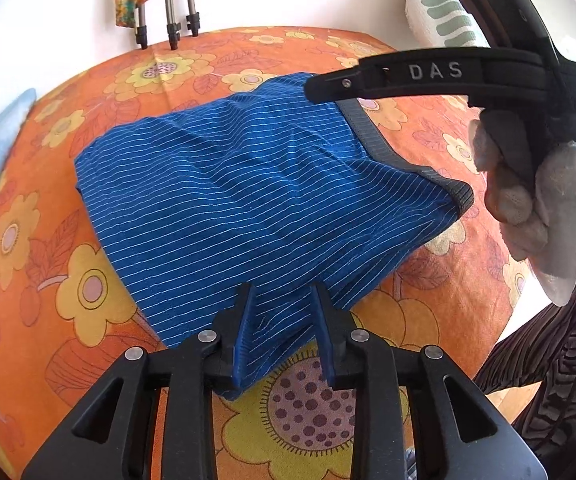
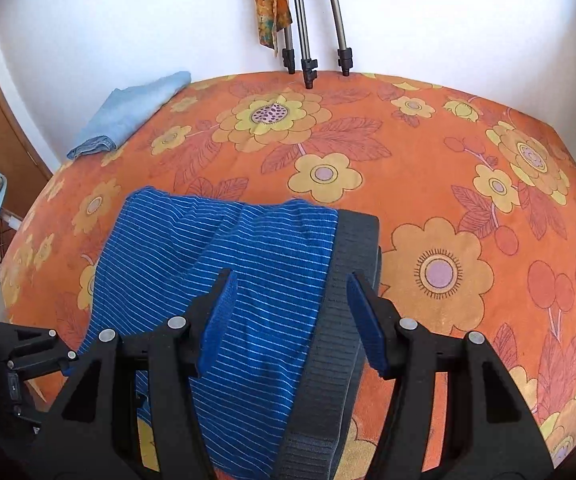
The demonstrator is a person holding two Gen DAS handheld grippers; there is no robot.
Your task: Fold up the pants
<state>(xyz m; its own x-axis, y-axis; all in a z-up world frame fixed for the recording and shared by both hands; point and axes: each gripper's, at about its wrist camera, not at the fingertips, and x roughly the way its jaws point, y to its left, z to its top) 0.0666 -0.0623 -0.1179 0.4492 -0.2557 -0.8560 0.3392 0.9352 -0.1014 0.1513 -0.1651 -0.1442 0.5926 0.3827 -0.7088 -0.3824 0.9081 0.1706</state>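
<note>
My left gripper [image 1: 284,320] and right gripper [image 2: 288,312] gape open over the striped pants [image 1: 248,184]. Bare orange cloth [image 2: 428,168] spreads beyond their grey waistband [image 2: 340,320].

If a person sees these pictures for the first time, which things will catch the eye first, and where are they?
The blue striped pants with a dark grey waistband lie in the middle of a loud orange flowered cloth. Both tools are open over them: the left tool at the near corner of the fabric, the right tool astride the waistband edge. A folded light blue towel sits at the far left edge near the wall.
</note>
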